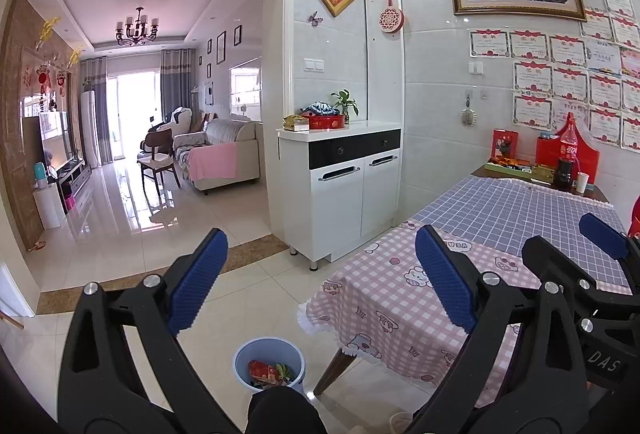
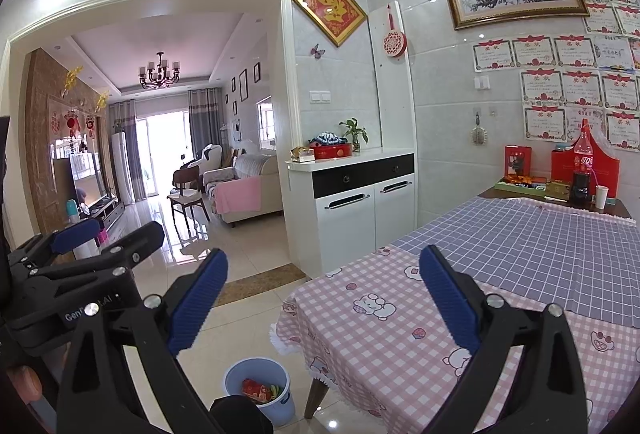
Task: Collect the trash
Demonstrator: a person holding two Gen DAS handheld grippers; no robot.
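Note:
A light blue bin [image 1: 242, 362] stands on the tiled floor by the table's near corner, low in both views, with a red wrapper [image 1: 261, 370] and green scraps inside. The same bin [image 2: 236, 380] sits below my right gripper. My left gripper [image 1: 320, 254] is open and empty, held high above the floor and the bin. My right gripper [image 2: 324, 274] is also open and empty, over the table's corner. Each gripper shows in the other's view: the right gripper [image 1: 568, 242] at the right edge, the left gripper [image 2: 116, 234] at the left.
The table [image 2: 360, 334] has a pink checked cloth and a blue checked cloth [image 2: 540, 246]. At its far end stand a cola bottle [image 2: 584, 153], a paper cup [image 2: 601, 195] and red boxes. A white cabinet [image 1: 344, 189] lines the wall. A dark knee [image 1: 280, 410] hides part of the bin.

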